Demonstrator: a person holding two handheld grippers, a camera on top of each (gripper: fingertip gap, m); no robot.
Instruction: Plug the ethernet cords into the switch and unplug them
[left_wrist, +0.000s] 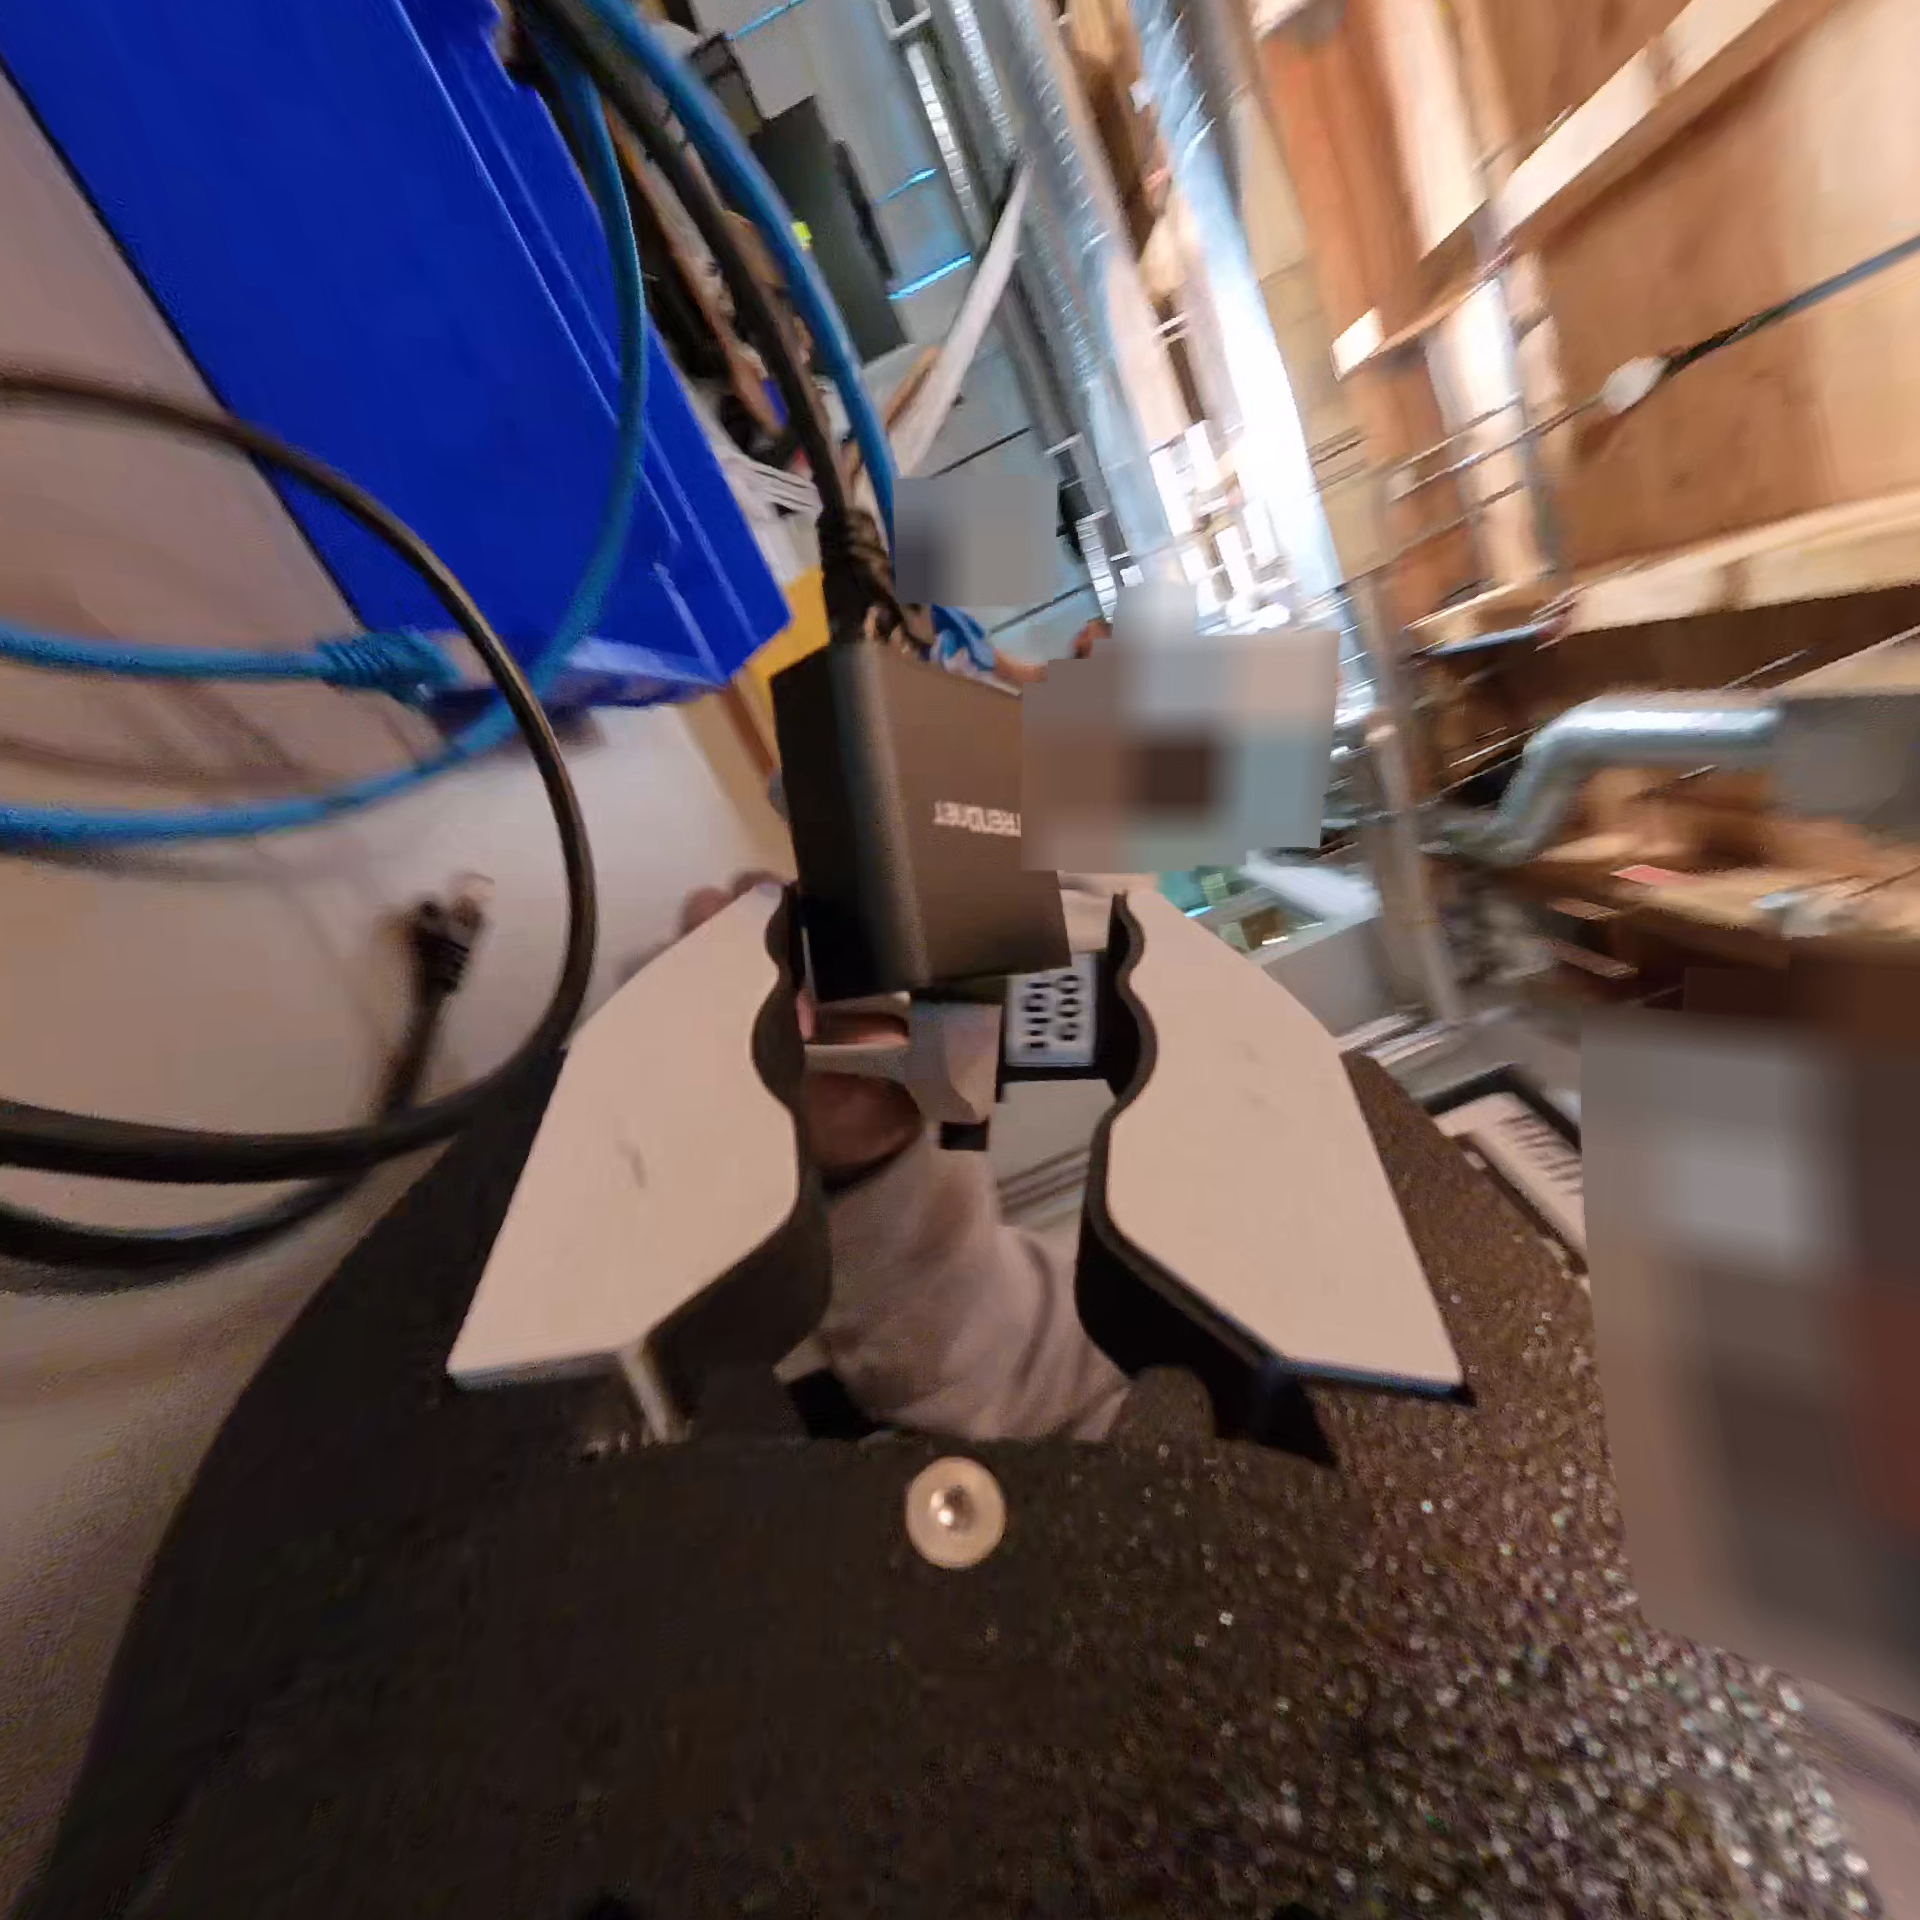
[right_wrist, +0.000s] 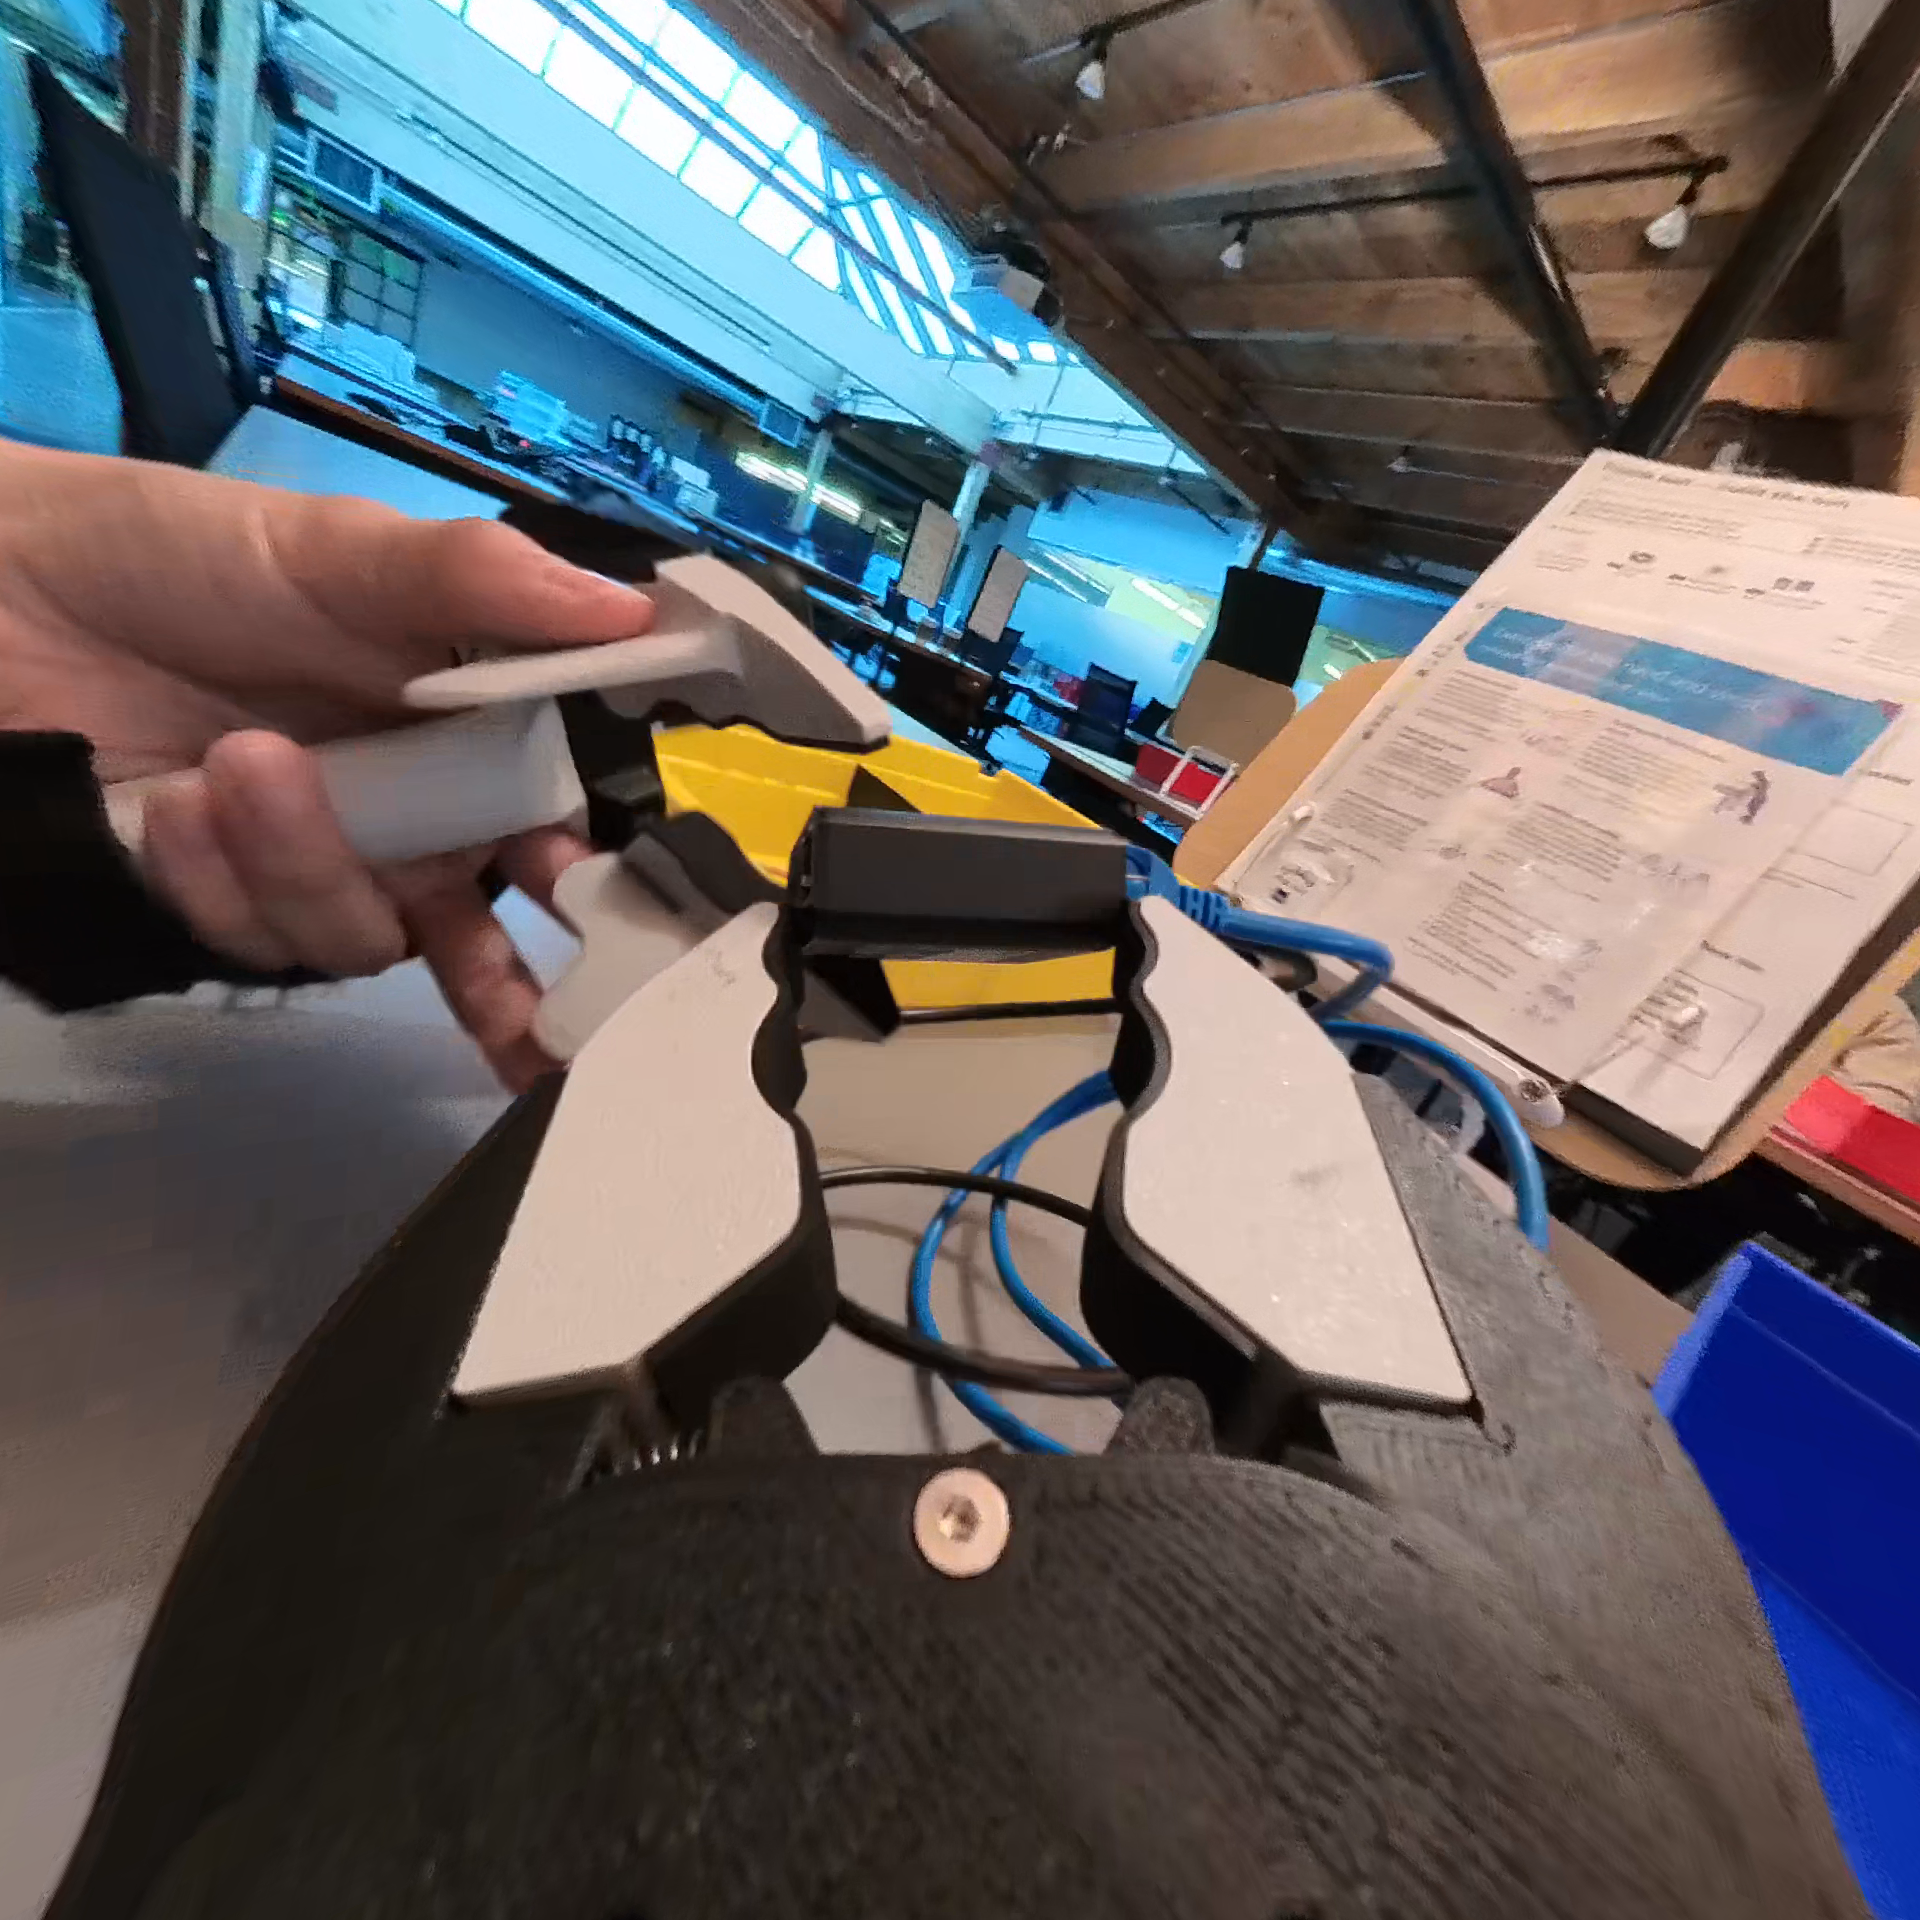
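Right gripper (right_wrist: 956, 935): half open, jaws clamped on the switch (right_wrist: 956, 868), which spans the gap at its fingertips. It looks like the fixture here, holding the box off the table (left_wrist: 156, 987) so the port end is reachable.

Left gripper (left_wrist: 951, 925): also about half open, with the near end of the switch sitting right at its tips. Its left finger (left_wrist: 644, 1122) looks to be against the box edge and there's a sliver of gap at the other finger. Can't tell if it actually grips. My read is a two-point hold or a hand-over, since one gripper alone would let the box twist under plug force.

Cords:
- The black cord (left_wrist: 831, 468) goes into the far end of the switch, straight ahead of the left tips.
- The blue cord (right_wrist: 1247, 925) enters that same end, just past the right gripper's right finger, and loops down under its jaws.
- A loose black plug (left_wrist: 447, 935) lies on the table, left of the left gripper and not plugged in. Probably next in, or just pulled.

Surroundings:
- The blue bin (left_wrist: 364, 260) is up-left of the left gripper.
- The yellow bin (right_wrist: 748, 779) is directly behind the switch as the right gripper sees it.
- A printed sheet on a board (right_wrist: 1610, 779) is off to the right gripper's right.
- A hand (right_wrist: 260, 675) carries the left gripper in from the right gripper's left.

Risk: cord slack dragging the box sideways in the jaws.
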